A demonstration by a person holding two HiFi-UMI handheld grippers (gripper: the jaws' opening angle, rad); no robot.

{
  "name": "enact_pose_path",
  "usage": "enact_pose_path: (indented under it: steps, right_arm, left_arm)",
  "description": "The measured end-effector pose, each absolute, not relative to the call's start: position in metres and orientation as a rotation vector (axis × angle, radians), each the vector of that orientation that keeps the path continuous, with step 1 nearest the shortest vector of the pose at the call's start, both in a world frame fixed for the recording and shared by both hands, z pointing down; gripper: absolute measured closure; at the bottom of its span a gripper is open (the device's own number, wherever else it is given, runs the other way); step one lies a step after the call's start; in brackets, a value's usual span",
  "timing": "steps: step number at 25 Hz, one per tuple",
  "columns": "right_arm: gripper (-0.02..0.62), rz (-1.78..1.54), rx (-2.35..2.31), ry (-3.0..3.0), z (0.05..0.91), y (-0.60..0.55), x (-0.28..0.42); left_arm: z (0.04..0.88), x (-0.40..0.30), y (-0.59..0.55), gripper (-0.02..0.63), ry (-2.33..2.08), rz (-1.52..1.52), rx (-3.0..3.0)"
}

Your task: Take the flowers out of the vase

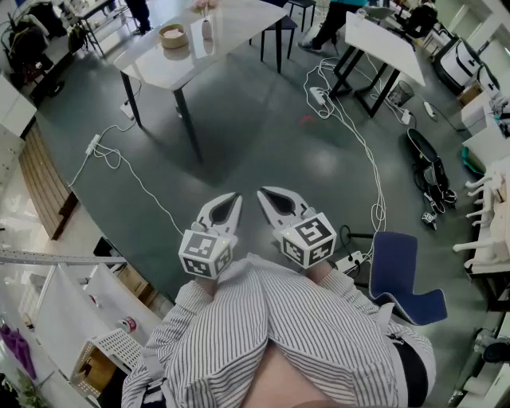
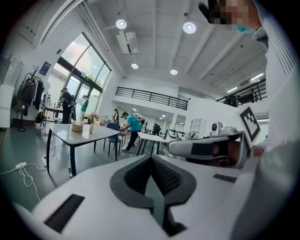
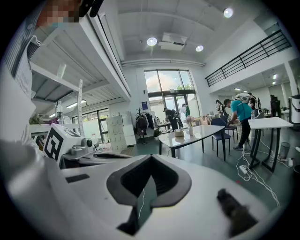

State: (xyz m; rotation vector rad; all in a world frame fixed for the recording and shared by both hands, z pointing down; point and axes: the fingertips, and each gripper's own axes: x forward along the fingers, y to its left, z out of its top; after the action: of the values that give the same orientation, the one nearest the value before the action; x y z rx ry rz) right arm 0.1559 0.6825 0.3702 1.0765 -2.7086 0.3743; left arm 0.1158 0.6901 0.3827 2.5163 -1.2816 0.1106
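One white power strip (image 1: 93,144) trails its cable over the floor at left. Beyond it stands one pale table (image 1: 239,28) bearing one round bowl (image 1: 171,36) and, just beside it, one vase (image 1: 207,30) with the flowers (image 1: 202,5) in it, well apart from both grippers. Wide bare floor lies between. Near the person's chest the left gripper (image 1: 233,198) and right gripper (image 1: 265,194) sit side by side, each with jaws pressed together on nothing. One blue chair (image 1: 402,275) stands near them, to the right
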Motion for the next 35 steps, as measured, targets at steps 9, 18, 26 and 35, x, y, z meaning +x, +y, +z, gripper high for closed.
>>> enact_pose_path:
  steps: [9, 18, 26, 35]
  right_arm:
    - [0.581, 0.389, 1.047, -2.715, 0.373, 0.685, 0.15]
    - [0.58, 0.425, 1.118, -2.74, 0.372, 0.68, 0.158]
    - [0.58, 0.445, 1.081, -2.753, 0.376, 0.666, 0.176]
    - [0.58, 0.415, 1.079, -2.756, 0.375, 0.649, 0.199]
  left_arm:
    - [0.386, 0.116, 0.693, 0.594, -1.274, 0.125, 2.513]
    - [0.391, 0.122, 0.693, 0.594, -1.26, 0.123, 2.504]
    - [0.39, 0.141, 0.674, 0.594, -1.273, 0.107, 2.499]
    - [0.397, 0.162, 0.663, 0.594, -1.307, 0.101, 2.453]
